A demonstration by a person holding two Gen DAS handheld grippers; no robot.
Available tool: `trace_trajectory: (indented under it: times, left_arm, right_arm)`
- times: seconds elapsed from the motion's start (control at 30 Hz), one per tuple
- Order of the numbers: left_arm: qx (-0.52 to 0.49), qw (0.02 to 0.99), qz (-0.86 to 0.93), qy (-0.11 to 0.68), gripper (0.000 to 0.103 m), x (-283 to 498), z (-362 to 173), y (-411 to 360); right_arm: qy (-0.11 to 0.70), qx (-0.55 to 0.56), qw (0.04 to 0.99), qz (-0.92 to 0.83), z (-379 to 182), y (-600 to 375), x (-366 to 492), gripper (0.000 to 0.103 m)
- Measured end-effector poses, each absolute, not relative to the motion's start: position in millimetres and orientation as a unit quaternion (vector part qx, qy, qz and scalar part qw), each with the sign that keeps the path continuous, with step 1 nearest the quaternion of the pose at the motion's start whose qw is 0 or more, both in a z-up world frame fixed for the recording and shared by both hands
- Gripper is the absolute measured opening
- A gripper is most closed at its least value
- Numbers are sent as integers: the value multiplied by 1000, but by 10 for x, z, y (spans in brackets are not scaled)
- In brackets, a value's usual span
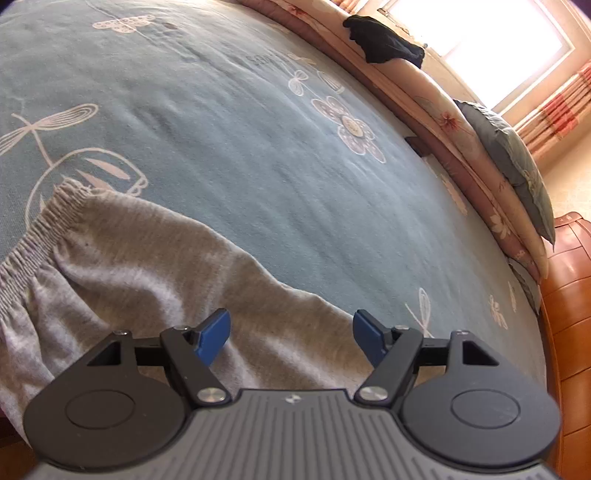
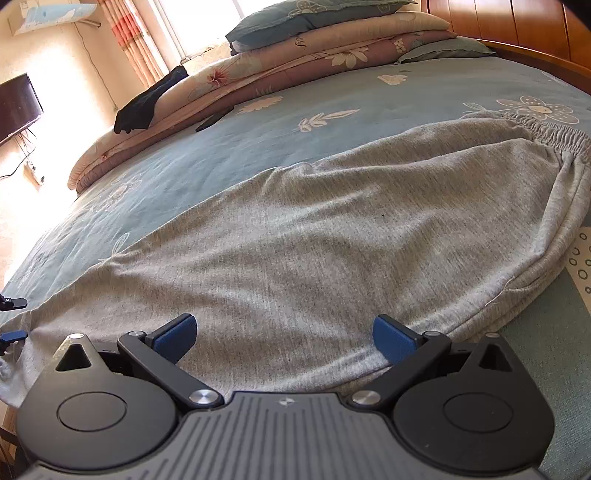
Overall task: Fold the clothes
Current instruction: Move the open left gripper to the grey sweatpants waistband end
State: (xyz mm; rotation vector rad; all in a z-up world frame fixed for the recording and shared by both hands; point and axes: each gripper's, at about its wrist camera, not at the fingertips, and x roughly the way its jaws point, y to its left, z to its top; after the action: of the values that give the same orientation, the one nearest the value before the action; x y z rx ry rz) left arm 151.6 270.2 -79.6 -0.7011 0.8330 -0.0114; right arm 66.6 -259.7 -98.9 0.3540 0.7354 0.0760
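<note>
Grey marl jersey trousers with a gathered elastic waistband (image 2: 314, 236) lie flat and lengthwise on the pale blue bed sheet printed with white flowers and dragonflies (image 1: 229, 122). In the right wrist view the waistband sits at the far right and the legs run toward the near left, where the fabric reaches the bed's near edge. In the left wrist view the same trousers (image 1: 147, 266) fill the near left, waistband at far left.

Left gripper (image 1: 291, 334): blue-padded jaws stand well apart above the grey cloth, nothing between the pads, no pad pressing on fabric.

Right gripper (image 2: 282, 338): jaws spread wide over the lower leg of the trousers, pads clear of the cloth, holding nothing.

At the left edge of the right wrist view, small black and blue parts show beside the trouser hem; too little is visible to say what they are.

Along the far side of the bed: a stack of folded pink floral quilts (image 2: 280, 70), a blue-grey pillow (image 2: 295, 18) on top of it, a black garment (image 1: 384, 40) draped over the quilt edge. Orange wooden headboard (image 2: 517, 22) at far right in the right wrist view. Bright window with red-striped curtains (image 1: 561, 114) beyond.
</note>
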Motion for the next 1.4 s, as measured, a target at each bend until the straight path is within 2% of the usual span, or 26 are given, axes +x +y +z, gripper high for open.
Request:
trace_trajectory:
  times: [0.07,0.2,0.33,0.47,0.63,0.8,0.9,1.07,1.27,1.4]
  left_arm:
    - [-344,846,-68,402,80,1624,-728,2479]
    - [-341,820,-181,421,80,1940,-699,1825]
    - [-327,806,-192,454,80,2300,-968,1269]
    - [-369,808,-160,431,80,2521,-1161,1272]
    - [-384,813,-144,414,80,2529,-968,1331]
    - [-352,802,-215,432,83,2499,-957,976]
    - [-335,808,-182,450,82,2590,-1098,864]
    - [-341,820,-156,433,82,2575,-877,1047]
    - [-275,855,-154,413,85,2079,-363,1696]
    - [-277,859,-90,421,85,1782,-487,2302]
  right_arm:
    - [357,158,920,32,-995,-2553,667,103]
    - [358,120,926,25,-1012,-2451,669,103]
    - [359,99,928,25,-1022,-2412,670,103]
    - [351,108,929,38,-1033,-2472,639,103]
    - [338,116,933,44,-1051,-2506,611,103]
    - [336,88,937,38,-1067,-2417,621,103]
    - [338,66,938,36,-1077,-2365,619,103]
    - [335,58,940,36,-1093,-2361,608,103]
    - [331,21,943,25,-1128,-2250,584,103]
    - [328,16,945,15,-1141,-2218,583,103]
